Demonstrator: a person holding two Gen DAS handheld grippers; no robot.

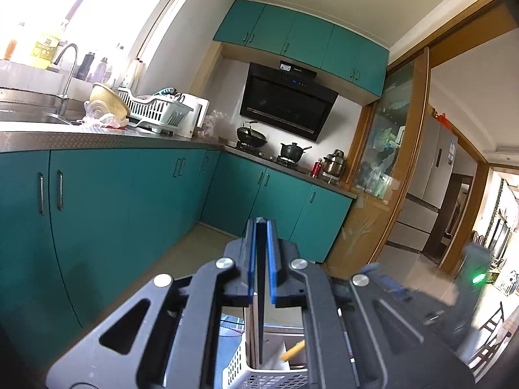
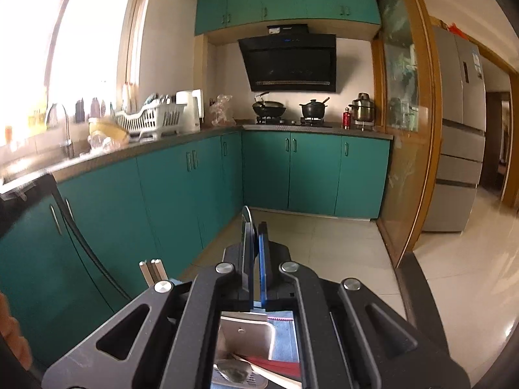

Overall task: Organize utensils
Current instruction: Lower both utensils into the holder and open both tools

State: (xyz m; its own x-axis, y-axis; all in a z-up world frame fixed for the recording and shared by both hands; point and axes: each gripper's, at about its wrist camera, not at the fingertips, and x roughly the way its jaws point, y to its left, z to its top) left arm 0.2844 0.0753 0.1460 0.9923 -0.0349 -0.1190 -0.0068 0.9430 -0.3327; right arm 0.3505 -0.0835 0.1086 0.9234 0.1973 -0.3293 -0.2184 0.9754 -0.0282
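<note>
Blue-padded on both sides, squeezes a thin dark strip in the left gripper over the white basket, and pinches a flat tool with a shiny edge in the right gripper.

Two grippers: left gripper, right gripper. One range hood, one wok, one black pot, one steel pot, one red bottle. One dish rack, one tap, one fridge. Approx. three chopstick ends (bundled, hard to split).
</note>
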